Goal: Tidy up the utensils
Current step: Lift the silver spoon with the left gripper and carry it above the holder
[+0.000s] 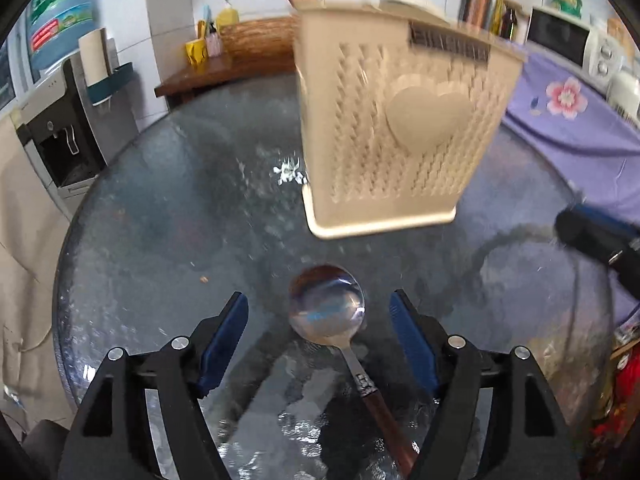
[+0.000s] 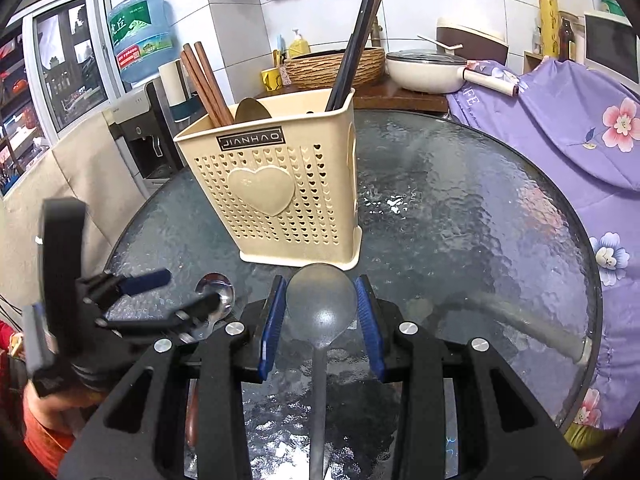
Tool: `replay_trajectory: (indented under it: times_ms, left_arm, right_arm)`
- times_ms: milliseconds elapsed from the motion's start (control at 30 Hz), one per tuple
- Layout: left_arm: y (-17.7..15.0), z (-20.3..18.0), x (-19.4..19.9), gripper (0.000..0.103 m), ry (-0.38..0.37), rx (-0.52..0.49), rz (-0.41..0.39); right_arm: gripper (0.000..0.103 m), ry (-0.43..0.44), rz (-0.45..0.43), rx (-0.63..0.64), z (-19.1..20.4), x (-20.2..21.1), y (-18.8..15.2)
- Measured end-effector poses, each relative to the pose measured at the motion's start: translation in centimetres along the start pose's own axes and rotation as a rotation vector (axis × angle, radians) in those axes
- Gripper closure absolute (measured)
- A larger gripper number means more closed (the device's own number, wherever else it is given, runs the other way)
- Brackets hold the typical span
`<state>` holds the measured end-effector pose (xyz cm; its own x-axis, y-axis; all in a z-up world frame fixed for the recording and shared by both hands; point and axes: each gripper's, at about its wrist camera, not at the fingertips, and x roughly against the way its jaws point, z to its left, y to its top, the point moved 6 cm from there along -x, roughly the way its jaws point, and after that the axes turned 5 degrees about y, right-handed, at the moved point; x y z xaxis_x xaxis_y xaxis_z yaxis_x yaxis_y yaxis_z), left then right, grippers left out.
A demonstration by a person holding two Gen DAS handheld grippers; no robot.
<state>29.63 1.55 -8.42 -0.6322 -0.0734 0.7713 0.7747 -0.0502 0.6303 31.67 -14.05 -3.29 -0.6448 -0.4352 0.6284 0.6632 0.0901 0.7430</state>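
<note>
A cream utensil holder [image 2: 276, 196] with a heart on its front stands on the round glass table [image 2: 460, 216]; it also shows in the left wrist view [image 1: 400, 120]. It holds brown chopsticks [image 2: 206, 84], black chopsticks [image 2: 356, 44] and a spoon. A steel spoon with a brown handle [image 1: 326, 308] lies on the glass between the open fingers of my left gripper [image 1: 318, 312]; both show in the right wrist view, the spoon [image 2: 218, 294] under the left gripper [image 2: 176, 292]. A grey spoon [image 2: 320, 304] lies between the pads of my right gripper [image 2: 320, 300], whose jaws stand a little wider than its bowl.
A water dispenser [image 2: 136, 128] stands left of the table. A wooden side table with a basket [image 2: 332, 66] and a pot [image 2: 424, 70] is behind. A purple floral cloth [image 2: 560, 128] covers things to the right. The right gripper shows at the right edge of the left view [image 1: 596, 236].
</note>
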Motion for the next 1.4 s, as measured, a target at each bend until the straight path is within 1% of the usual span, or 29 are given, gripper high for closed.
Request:
replay_trajectory:
  times_ms: [100,233,333,400,433,500,600,700,833,933,1067,1400]
  left_arm:
    - [-0.6,-0.5,-1.3,0.031,0.03,-0.016,0.027]
    - [-0.4,-0.6,-2.5,0.033,0.025,-0.002,0.044]
    - [-0.1,-1.0,-2.6,0.041,0.017,-0.004,0.046]
    - [0.2,-1.2,-2.7,0.051,0.005,0.002,0.046]
    - [0.4,-1.3,-2.7,0.057,0.008,-0.001,0.044]
    - [0.5,-1.3,-2.8,0.057,0.001,-0.005,0.048]
    - [0.7,-1.2,-2.7,0.057,-0.031,0.006,0.043]
    - [1.3,-1.1,-1.8,0.057,-0.063,0.024,0.001]
    - [2.5,-0.9,0.8,0.057,-0.132,0.041,-0.091]
    - [3.1,-1.1,3.0,0.057,-0.171,0.035,-0.158]
    - [3.5,-1.4,5.4,0.057,-0.211,0.018,-0.223]
    - [3.7,-2.0,8.8,0.057,-0.264,0.017,-0.295]
  right_arm:
    - [0.066,-0.004,0.001,-0.006,-0.2,0.1,0.0]
    - [0.066,-0.007,0.003,-0.014,-0.5,0.2,-0.1]
    - [0.066,-0.006,0.006,-0.016,-0.5,0.0,-0.2]
    - [0.066,-0.003,0.008,-0.017,-0.4,0.0,-0.2]
    - [0.066,-0.002,0.007,-0.018,-0.5,-0.1,-0.2]
    - [0.066,0.0,0.007,-0.018,-0.4,-0.1,-0.2]
    - [0.066,0.0,0.004,-0.019,-0.3,-0.1,-0.1]
    - [0.067,0.0,-0.001,-0.023,-0.4,0.0,0.0]
    - [0.066,0.006,-0.025,-0.024,-0.3,0.8,0.4]
    - [0.066,0.013,-0.043,-0.026,-0.3,1.7,0.8]
    - [0.066,0.023,-0.073,-0.023,0.0,3.2,1.4]
    - [0.067,0.036,-0.129,-0.002,1.0,6.3,2.3]
